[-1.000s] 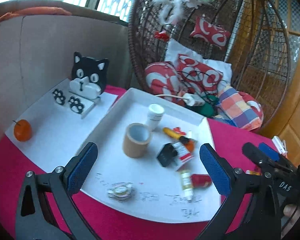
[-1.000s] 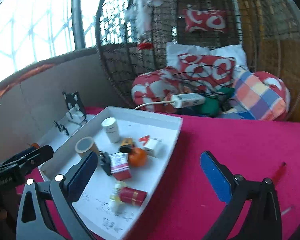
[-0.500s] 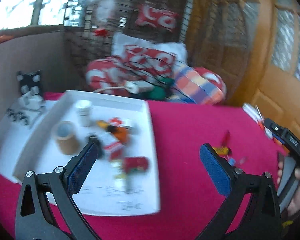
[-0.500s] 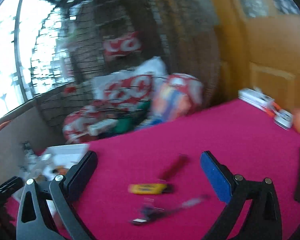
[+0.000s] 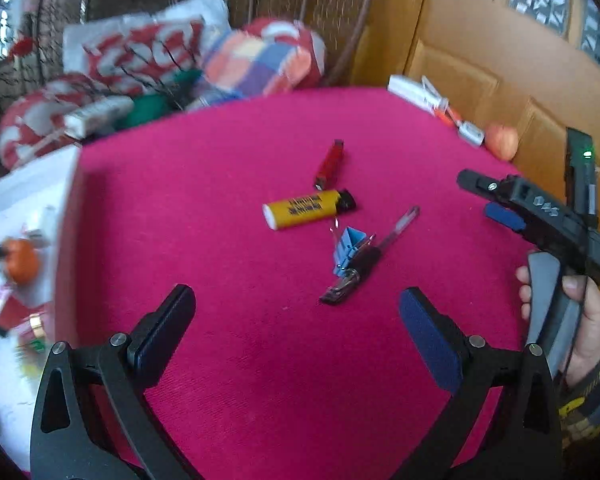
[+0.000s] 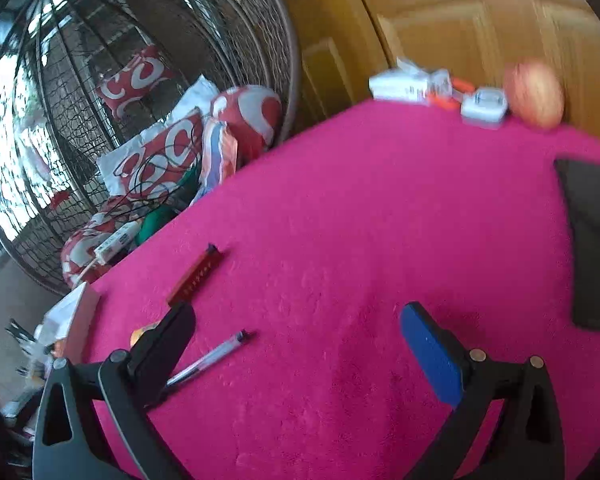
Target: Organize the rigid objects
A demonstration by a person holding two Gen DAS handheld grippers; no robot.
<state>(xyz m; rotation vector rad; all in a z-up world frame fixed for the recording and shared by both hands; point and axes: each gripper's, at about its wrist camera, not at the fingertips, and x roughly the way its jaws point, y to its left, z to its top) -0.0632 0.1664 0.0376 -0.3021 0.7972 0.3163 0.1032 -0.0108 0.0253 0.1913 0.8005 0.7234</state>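
Observation:
On the pink cloth lie a yellow lighter [image 5: 308,209], a red lighter [image 5: 329,164], a blue binder clip [image 5: 346,246] and a clear pen [image 5: 374,254]. My left gripper [image 5: 296,328] is open and empty, just short of them. My right gripper [image 6: 298,338] is open and empty above the cloth; it also shows at the right of the left wrist view [image 5: 500,208]. In the right wrist view the red lighter [image 6: 196,276] and the pen [image 6: 212,356] lie at its left; its left finger [image 6: 164,344] hides most of the yellow lighter [image 6: 140,334].
A white tray [image 5: 28,184] with an orange ball and small items is at the left. A white box [image 6: 400,86], a small case and an apple [image 6: 534,94] sit at the far table edge. A dark flat device [image 6: 592,240] lies at the right. A wicker chair with cushions [image 6: 160,156] stands behind.
Both grippers have swung right, away from the tray, and now face the loose lighters, clip and pen on the cloth. Both stay open.

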